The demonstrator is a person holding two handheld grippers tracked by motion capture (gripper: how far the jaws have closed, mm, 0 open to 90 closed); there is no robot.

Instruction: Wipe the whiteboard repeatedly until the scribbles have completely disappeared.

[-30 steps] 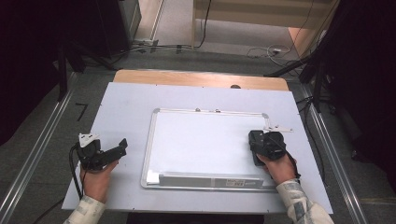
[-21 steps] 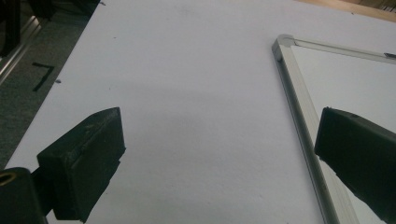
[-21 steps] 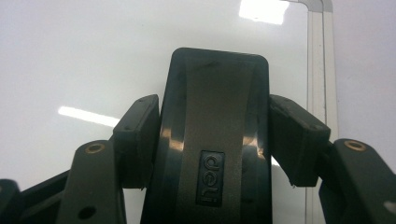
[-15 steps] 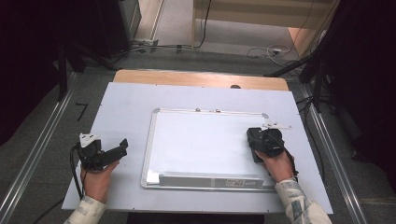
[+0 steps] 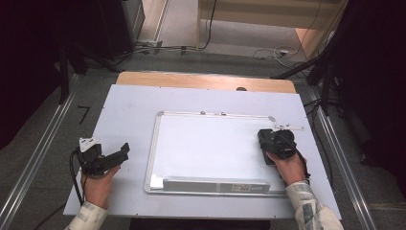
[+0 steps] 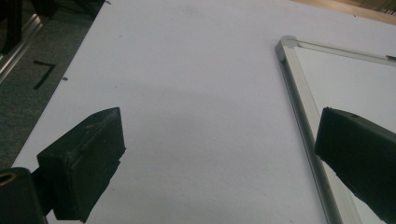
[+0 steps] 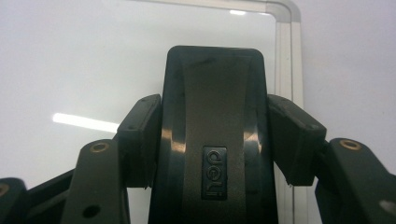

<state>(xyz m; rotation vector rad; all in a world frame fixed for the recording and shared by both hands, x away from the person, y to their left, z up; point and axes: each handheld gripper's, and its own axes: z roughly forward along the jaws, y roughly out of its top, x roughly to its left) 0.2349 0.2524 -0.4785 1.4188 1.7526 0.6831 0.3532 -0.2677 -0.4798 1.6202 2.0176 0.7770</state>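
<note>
Overhead light; glare streak on whiteboard (image 7: pixel 84 122); dark surroundings.

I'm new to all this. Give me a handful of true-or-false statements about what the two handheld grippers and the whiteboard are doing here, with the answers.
1. The right gripper is clamped on a black eraser. True.
2. The eraser is over the whiteboard, near its right edge. True.
3. The left gripper holds a marker. False: its jaws stand wide apart with nothing between them.
4. The left gripper rests on the whiteboard. False: it is over the table, left of the board's frame.
5. The whiteboard is covered in writing. False: its surface looks blank.
</note>
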